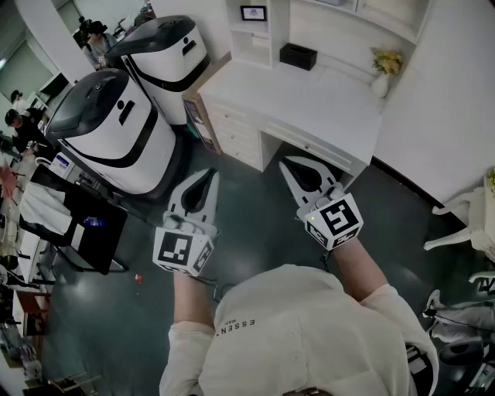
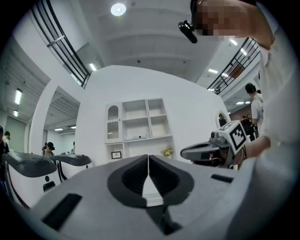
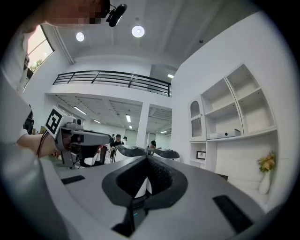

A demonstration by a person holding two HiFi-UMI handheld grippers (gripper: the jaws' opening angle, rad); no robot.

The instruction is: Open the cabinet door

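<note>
A white desk unit (image 1: 309, 97) with drawers (image 1: 236, 135) and a shelf hutch stands ahead of me. In the left gripper view the hutch (image 2: 143, 122) shows open shelves and a narrow arched glass door (image 2: 112, 123) at its left. Both grippers hover level over the dark floor, short of the desk and touching nothing. My left gripper (image 1: 212, 172) (image 2: 148, 157) is shut and empty. My right gripper (image 1: 284, 161) (image 3: 146, 157) is shut and empty too, its tip close to the desk's front edge. Each gripper shows in the other's view, the right gripper (image 2: 211, 149) and the left gripper (image 3: 86, 138).
Two large white-and-black machines (image 1: 116, 128) (image 1: 166, 54) stand left of the desk. On the desk are a black box (image 1: 298, 56), a vase of yellow flowers (image 1: 383, 76) and a small picture frame (image 1: 253, 13). A white chair (image 1: 464, 224) is at the right, people at far left.
</note>
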